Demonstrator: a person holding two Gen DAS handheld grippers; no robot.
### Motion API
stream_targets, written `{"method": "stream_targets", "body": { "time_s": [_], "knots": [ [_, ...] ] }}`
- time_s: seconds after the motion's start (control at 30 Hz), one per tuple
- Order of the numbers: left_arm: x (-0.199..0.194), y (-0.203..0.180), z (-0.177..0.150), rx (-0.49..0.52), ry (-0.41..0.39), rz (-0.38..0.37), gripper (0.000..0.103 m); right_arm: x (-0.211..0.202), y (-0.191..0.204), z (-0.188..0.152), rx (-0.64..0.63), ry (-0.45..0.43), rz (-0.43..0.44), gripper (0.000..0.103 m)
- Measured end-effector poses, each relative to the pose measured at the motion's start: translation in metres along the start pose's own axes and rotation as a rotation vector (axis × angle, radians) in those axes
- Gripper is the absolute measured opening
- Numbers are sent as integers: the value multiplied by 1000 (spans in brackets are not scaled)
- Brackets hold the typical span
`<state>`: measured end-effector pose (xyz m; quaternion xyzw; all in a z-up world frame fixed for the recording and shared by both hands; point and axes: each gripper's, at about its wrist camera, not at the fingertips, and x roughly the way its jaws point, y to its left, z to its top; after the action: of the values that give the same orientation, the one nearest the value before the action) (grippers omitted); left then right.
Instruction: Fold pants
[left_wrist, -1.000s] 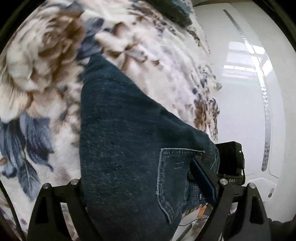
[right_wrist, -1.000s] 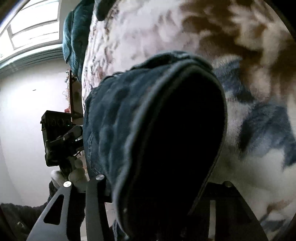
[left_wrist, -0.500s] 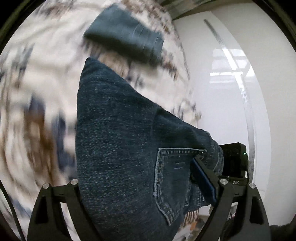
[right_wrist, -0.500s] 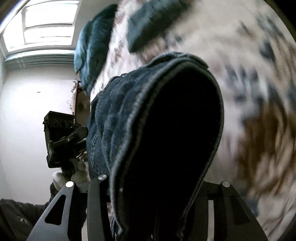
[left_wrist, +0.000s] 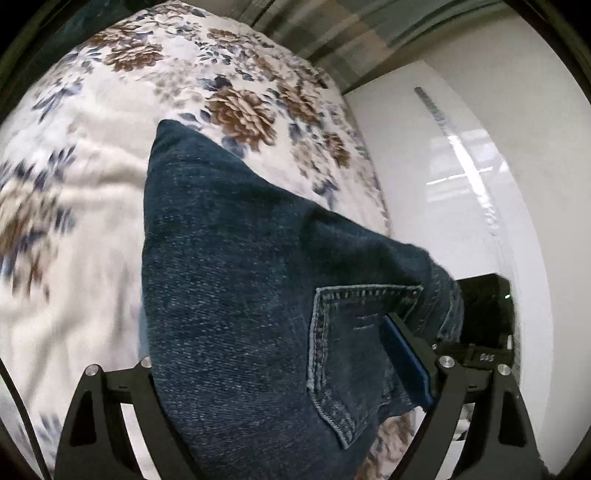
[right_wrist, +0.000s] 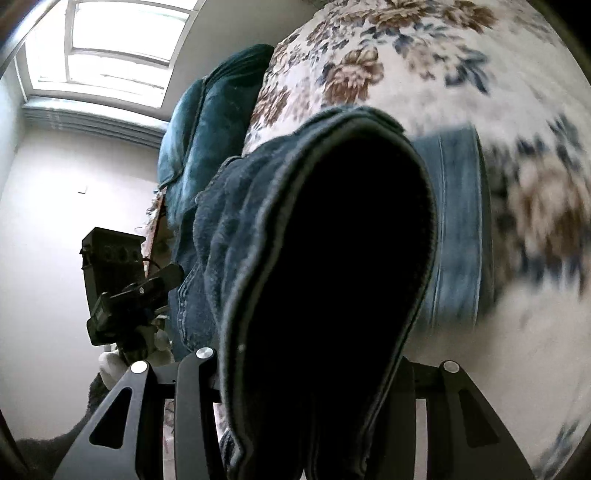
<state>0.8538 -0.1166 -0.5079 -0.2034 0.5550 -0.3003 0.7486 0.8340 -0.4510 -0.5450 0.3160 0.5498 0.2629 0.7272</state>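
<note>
Dark blue jeans (left_wrist: 240, 258) hang in the air over a floral bedspread (left_wrist: 92, 229). My left gripper (left_wrist: 269, 339) is shut on them at the seat. Its blue-padded finger (left_wrist: 406, 354) presses on the stitched back pocket (left_wrist: 354, 332); the other finger is hidden behind the cloth. In the right wrist view the waistband (right_wrist: 325, 258) bulges into a dark loop that fills my right gripper (right_wrist: 325, 358), which is shut on it. A paler denim piece (right_wrist: 458, 229) lies flat on the bedspread (right_wrist: 461, 74) just beyond the loop. I cannot tell whether it belongs to the same jeans.
A teal blanket (right_wrist: 207, 122) is bunched at the bed's far edge, under a bright window (right_wrist: 110, 48). A glossy white wall (left_wrist: 461, 177) runs along the bed's right side. The other gripper's black body (right_wrist: 118, 280) and a white-gloved hand (right_wrist: 110, 365) show at the left.
Both grippers have swept across the bed and risen with the jeans held between them. The paler denim piece, far off half a second ago, now lies just past the held waistband.
</note>
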Motion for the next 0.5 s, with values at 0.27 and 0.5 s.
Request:
{"method": "stream_targets", "body": {
  "time_s": [0.27, 0.5],
  "knots": [
    [89, 68, 47, -63, 90, 156, 89, 72, -85, 58, 115, 31, -107, 66],
    [58, 73, 2, 12, 70, 219, 91, 49, -73, 36, 46, 67, -219, 75]
  ]
}}
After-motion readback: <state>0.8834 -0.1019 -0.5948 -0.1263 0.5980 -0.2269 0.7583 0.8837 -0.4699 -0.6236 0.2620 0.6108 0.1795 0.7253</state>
